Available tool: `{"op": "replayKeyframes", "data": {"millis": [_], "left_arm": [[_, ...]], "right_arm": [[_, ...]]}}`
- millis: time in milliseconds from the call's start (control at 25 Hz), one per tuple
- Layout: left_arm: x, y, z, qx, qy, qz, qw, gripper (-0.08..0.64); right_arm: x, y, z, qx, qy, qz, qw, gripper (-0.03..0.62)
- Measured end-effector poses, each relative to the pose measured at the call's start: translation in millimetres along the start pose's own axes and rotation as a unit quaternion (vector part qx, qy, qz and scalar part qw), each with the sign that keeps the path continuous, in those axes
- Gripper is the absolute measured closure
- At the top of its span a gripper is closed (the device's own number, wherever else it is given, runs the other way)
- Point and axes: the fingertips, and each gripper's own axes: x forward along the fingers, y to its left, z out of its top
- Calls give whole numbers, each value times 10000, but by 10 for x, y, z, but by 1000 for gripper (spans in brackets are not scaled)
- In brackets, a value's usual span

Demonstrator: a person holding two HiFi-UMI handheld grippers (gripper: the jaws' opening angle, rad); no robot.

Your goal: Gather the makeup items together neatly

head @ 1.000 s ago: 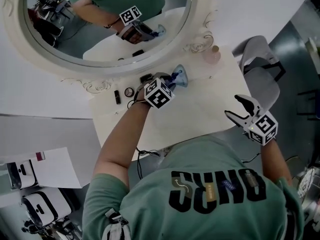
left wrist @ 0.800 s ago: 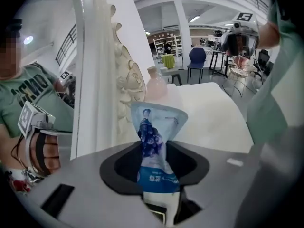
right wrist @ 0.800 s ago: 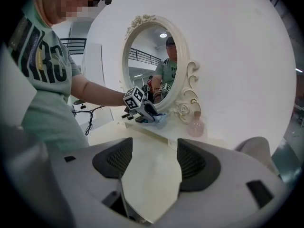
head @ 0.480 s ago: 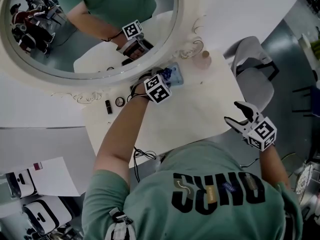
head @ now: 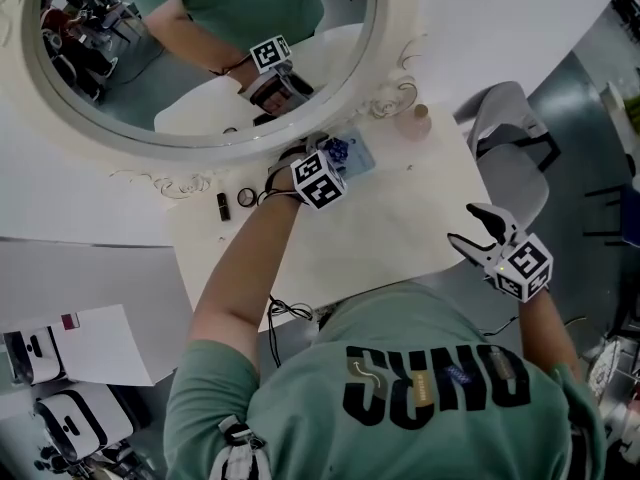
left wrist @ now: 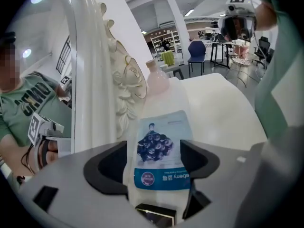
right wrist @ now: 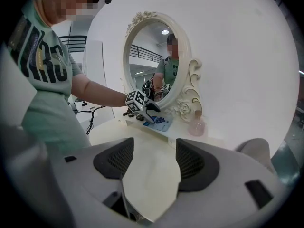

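My left tongs [left wrist: 154, 167]: just been opening, now released. Blueberry mask sachet [head: 352, 152] lies flat on table [head: 400, 218] between jaws, beside mirror [head: 395, 96]. Sachet judged light, floppy, slick; pinch at edge. My right tongs [head: 478, 230]: agape, empty.

White wall [head: 500, 8] at back, with an oval mirror [head: 200, 146] in an ornate cream frame against it. Cream dressing table [head: 380, 238] below, grey chair [head: 505, 118] at its right end. Dark grey floor [head: 590, 158]. Ceiling strip lights [left wrist: 192, 12] on, open hall beyond.
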Motion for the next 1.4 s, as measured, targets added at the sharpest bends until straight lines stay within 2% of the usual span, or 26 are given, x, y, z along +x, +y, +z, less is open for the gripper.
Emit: {"op": "replayKeyframes", "data": {"millis": [160, 240, 320, 400, 480, 560, 640, 680, 800, 920, 1040, 1120, 1160, 1240, 1400], "left_arm": [[-159, 57, 36, 146, -216, 288, 9992, 216], [-369, 79, 131, 103, -489, 430, 9978, 216], [-725, 80, 267, -221, -1000, 589, 9930, 216], [-1179, 24, 352, -803, -1658, 643, 9808, 218], [-1676, -78, 328, -1520, -2308, 577, 9593, 219], [-2171, -185, 190, -2285, -2829, 528, 9300, 246], [-2584, -316, -50, -2929, -3200, 562, 8992, 327], [-2770, -385, -184, -3136, -3346, 629, 8865, 358], [-3316, -549, -592, -3509, -3715, 1059, 8531, 440], [-3826, -660, -956, -3811, -4070, 1555, 8155, 531], [-4243, -743, -1225, -4078, -4439, 1854, 7761, 551], [-4417, -788, -1362, -4265, -4608, 1957, 7533, 551], [-4463, -808, -1424, -4342, -4646, 1993, 7456, 551], [-4486, -847, -1530, -4450, -4648, 2033, 7380, 552], [-4405, -922, -1552, -4492, -4563, 1997, 7417, 551]], "right_arm": [[25, 100, 58, -79, -12, 35, 10000, 322], [20, 156, 118, -123, -66, 34, 9999, 324], [3, 202, 237, -171, -226, 34, 9996, 328], [-14, 239, 446, -204, -489, 56, 9986, 333], [-19, 279, 701, -239, -792, 102, 9965, 339], [-9, 333, 955, -273, -1099, 167, 9934, 348], [5, 407, 1193, -276, -1389, 247, 9896, 362], [20, 449, 1302, -270, -1520, 296, 9876, 371], [118, 586, 1564, -290, -1806, 483, 9819, 399], [241, 739, 1722, -218, -1956, 688, 9780, 434], [363, 870, 1809, 22, -2059, 860, 9748, 482], [454, 931, 1823, 159, -2074, 920, 9738, 514], [502, 950, 1818, 222, -2075, 919, 9737, 534], [592, 971, 1794, 343, -2056, 872, 9741, 588], [692, 981, 1700, 450, -1904, 803, 9774, 597]]}}
